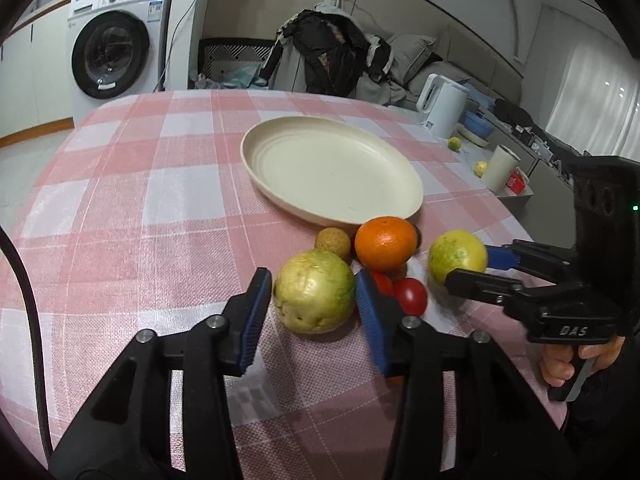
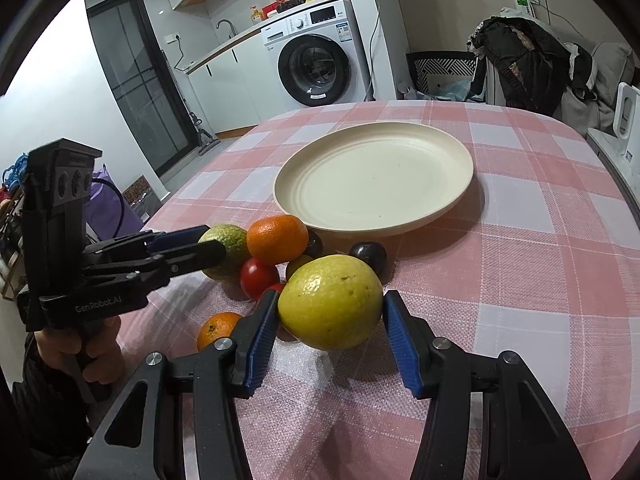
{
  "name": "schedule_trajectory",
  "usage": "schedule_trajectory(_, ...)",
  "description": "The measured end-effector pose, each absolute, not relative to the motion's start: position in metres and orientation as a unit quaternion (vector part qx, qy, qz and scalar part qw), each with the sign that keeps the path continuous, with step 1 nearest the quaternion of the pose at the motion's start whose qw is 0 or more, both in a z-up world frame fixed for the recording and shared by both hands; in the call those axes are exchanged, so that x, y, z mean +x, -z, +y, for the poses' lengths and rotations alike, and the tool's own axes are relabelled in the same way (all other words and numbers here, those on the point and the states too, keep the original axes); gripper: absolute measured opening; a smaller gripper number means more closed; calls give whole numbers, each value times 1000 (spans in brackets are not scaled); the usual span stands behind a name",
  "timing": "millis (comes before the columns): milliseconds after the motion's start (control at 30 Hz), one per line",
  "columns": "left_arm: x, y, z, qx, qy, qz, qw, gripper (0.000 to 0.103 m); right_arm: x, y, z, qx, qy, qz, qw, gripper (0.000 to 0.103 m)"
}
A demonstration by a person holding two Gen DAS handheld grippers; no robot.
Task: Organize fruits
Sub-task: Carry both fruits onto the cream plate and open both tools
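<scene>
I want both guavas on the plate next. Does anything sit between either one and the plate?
Yes. The orange and a small brown fruit lie against the plate rim, between it and the left guava. A dark plum sits between the right guava and the plate.

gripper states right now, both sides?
Left gripper: open, blue pads either side of the green-yellow guava, small gaps visible.
Right gripper: open around the yellow-green round fruit, right pad clear of it.
</scene>
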State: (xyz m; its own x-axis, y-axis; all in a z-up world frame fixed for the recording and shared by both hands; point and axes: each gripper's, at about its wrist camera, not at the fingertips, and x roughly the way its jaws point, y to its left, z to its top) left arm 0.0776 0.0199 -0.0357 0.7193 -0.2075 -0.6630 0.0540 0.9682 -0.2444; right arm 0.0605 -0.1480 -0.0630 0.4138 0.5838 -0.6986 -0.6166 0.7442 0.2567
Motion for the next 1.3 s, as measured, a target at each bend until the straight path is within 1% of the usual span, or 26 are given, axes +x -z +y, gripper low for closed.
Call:
schedule_trajectory(100, 81, 39, 19, -102, 68, 378, 918, 43, 60, 62, -149, -17, -357, 406, 841, 54)
schedule_trajectory(333, 79, 39, 16, -88, 71, 375, 920, 43, 59, 62, -150, -16, -356, 406, 841, 54)
schedule_trajectory(933, 65, -1, 6, -60, 52, 289, 954, 42, 65, 44, -154, -10, -343, 372, 863, 54)
schedule_trajectory(1300, 95, -13, -7, -51, 48, 279, 958, 42, 92, 27, -149, -3, -323, 357, 877, 54)
